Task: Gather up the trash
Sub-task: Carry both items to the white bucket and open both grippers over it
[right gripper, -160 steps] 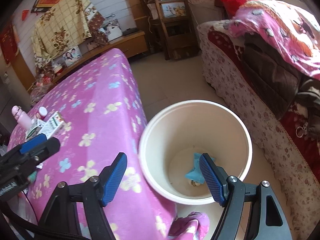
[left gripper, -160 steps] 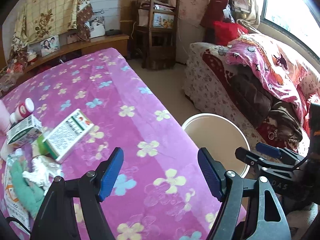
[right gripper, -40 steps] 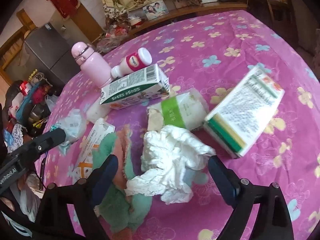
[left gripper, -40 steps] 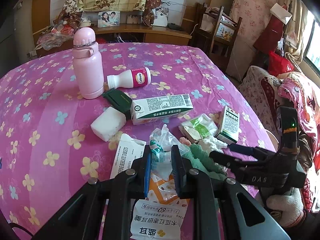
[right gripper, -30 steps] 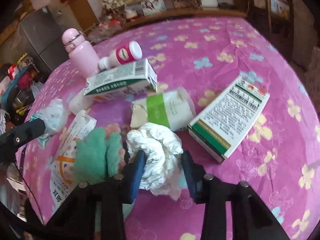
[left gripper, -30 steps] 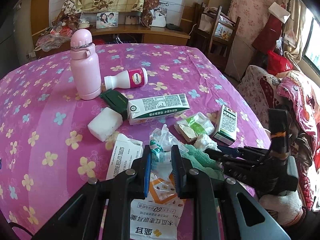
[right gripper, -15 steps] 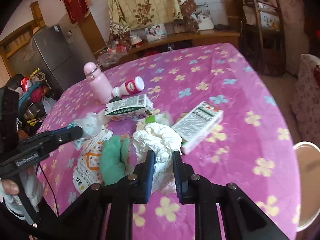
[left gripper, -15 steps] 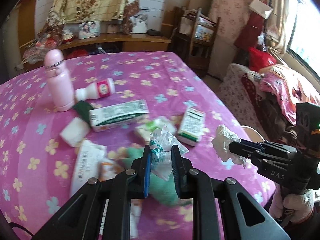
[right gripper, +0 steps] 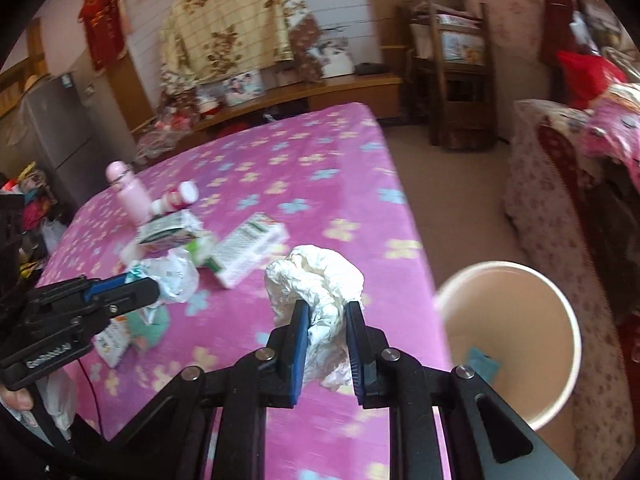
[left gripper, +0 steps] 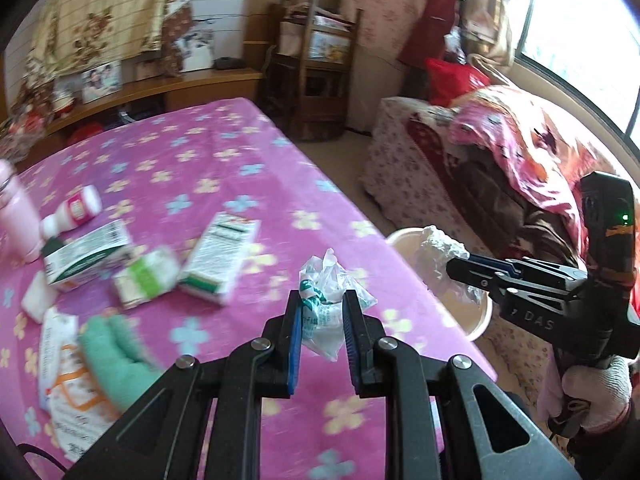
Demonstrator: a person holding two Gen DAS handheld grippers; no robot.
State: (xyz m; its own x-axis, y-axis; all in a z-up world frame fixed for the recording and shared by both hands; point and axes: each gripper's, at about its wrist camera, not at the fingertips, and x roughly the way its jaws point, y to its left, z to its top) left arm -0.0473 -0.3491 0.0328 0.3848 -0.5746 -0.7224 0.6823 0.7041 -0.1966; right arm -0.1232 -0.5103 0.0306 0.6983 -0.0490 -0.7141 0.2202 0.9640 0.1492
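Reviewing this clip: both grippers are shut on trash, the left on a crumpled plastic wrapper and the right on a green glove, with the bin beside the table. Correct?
Not quite. The right gripper is shut on a crumpled white tissue, not the green glove, which lies on the table in the left wrist view. The rest holds: the left gripper is shut on the plastic wrapper, and the bin stands beside the table.

- "DAS" in pale letters on the side of the right gripper [left gripper: 460, 268], seen from left wrist cam; rest of the word is cut off.
- White lettering on the left gripper [right gripper: 132, 288] body in right wrist cam: too blurred to read.
- Print on cartons, bottle label and flat packet on the table: motion-blurred, not legible in either view.
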